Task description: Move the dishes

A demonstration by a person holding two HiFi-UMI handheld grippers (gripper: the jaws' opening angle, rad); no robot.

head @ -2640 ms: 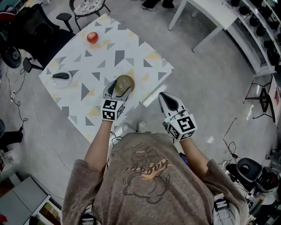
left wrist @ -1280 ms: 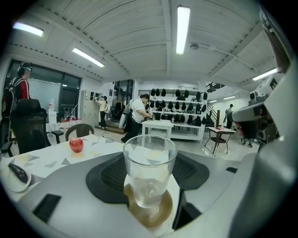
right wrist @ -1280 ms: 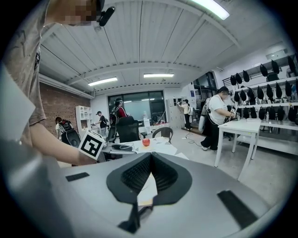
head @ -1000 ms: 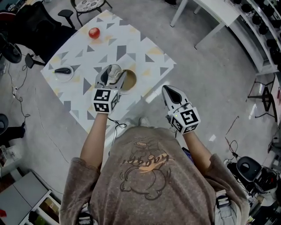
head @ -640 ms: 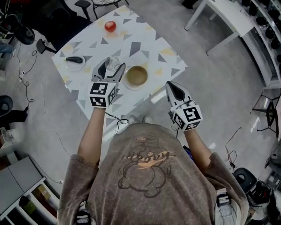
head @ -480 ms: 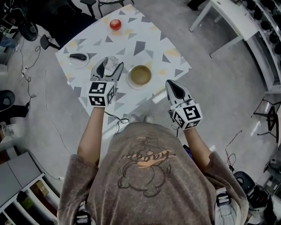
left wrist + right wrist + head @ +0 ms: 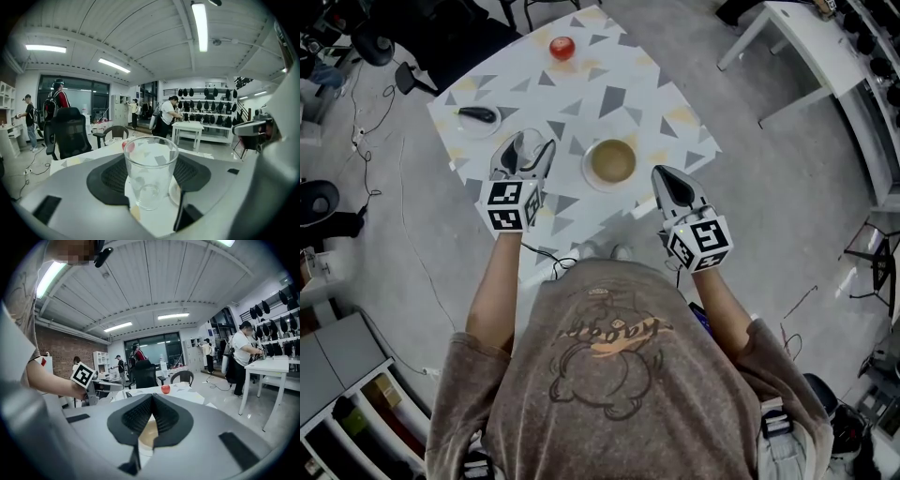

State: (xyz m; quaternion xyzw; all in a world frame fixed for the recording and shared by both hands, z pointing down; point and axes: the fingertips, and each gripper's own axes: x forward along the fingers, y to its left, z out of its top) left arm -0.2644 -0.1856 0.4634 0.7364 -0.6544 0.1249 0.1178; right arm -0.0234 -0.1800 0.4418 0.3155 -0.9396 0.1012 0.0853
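Clear glass is what the left hand-held gripper (image 7: 523,157) has: in the head view a tumbler (image 7: 532,148) sits between its jaws, over the near left part of the triangle-patterned worktop (image 7: 628,103). Just to its right a brown bowl (image 7: 611,161) stands on a white saucer (image 7: 590,174). The right hand-held gripper (image 7: 664,178) hangs at the worktop's near edge, beside the bowl and apart from it. Farther off lie a small white dish (image 7: 478,120) bearing a dark thing, and a red apple (image 7: 562,47).

The left gripper view shows what the head view cannot: the jaws stand wide, their dark pads (image 7: 110,176) against the upright tumbler's sides. Whether its base rests on the worktop I cannot tell.

The right gripper view shows its pads (image 7: 133,416) meeting at the tips with nothing held; the bowl shows through the gap below them, the apple far beyond.
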